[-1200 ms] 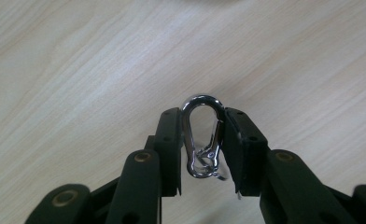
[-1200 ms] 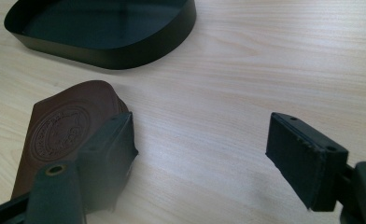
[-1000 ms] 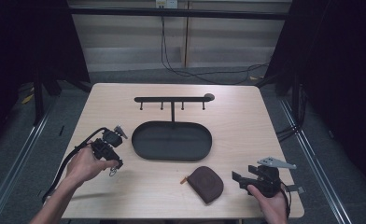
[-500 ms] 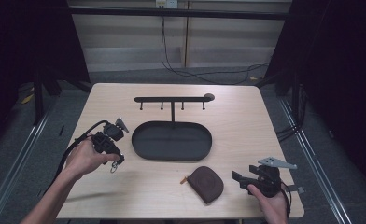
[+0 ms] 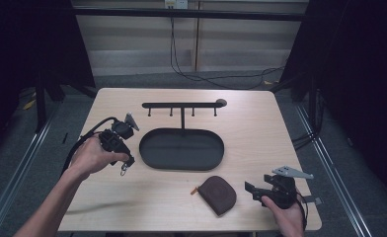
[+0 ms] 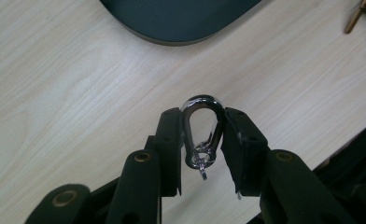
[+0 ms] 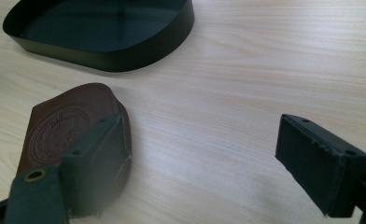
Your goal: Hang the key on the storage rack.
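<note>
- Worktop [image 5: 260, 128]: pale wood, carrying everything.
- Black oval tray [image 5: 181, 149]: mid-worktop.
- Right tool [image 7: 204, 158]: jaws spread, beside the brown leather pouch [image 7: 73, 126].
- Left tool [image 6: 202, 140]: pinching a silver carabiner [image 6: 202, 130], held above the worktop left of the tray.

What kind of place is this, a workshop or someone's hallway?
Probably a recording studio or lab: a lone wooden table ringed by dark curtains, cables along the floor, and a hand-held gripper carrying a camera.

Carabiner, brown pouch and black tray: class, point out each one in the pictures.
carabiner [image 6: 202, 130], left gripper view, on its silver loop between the jaws.
brown pouch [image 5: 219, 193], high view, on its leather face.
black tray [image 5: 220, 159], high view, on its rim.
</note>
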Tool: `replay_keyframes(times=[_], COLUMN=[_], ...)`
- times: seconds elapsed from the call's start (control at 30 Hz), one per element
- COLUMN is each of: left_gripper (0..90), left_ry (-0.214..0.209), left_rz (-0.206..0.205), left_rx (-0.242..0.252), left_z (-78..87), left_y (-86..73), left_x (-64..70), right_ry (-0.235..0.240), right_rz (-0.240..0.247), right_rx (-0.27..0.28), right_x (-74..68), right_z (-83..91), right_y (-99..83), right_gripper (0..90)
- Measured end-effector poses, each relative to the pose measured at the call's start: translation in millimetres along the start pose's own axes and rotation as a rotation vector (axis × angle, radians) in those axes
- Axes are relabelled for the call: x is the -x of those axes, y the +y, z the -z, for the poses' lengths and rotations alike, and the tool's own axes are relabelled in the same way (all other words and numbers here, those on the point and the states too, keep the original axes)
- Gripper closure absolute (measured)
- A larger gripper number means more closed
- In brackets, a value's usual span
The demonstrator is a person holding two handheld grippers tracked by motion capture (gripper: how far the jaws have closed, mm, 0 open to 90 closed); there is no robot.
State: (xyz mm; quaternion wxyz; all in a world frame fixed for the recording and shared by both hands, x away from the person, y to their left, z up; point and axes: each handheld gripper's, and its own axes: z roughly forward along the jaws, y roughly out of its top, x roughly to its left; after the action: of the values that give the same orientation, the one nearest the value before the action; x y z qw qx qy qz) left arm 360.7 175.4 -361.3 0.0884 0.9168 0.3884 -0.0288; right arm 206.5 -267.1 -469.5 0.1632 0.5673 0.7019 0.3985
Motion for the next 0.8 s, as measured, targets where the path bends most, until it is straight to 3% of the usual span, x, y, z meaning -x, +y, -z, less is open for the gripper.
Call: replay_keyframes(times=[0.43, 0.8], left_gripper=[68.2, 68.2], left_ry=[0.014, 0.025], left_rz=[-0.033, -0.021], left_rx=[0.018, 0.045], left_z=[20.3, 38.9], left_y=[15.0, 27.9], left_x=[6.2, 7.5], right_ry=[0.001, 0.003], right_rz=[0.003, 0.001], right_rx=[-0.018, -0.019], right_x=[0.3, 1.0], right_z=[-2.3, -2.3], right_y=[-0.1, 0.1], right_gripper=[15.6, 15.6])
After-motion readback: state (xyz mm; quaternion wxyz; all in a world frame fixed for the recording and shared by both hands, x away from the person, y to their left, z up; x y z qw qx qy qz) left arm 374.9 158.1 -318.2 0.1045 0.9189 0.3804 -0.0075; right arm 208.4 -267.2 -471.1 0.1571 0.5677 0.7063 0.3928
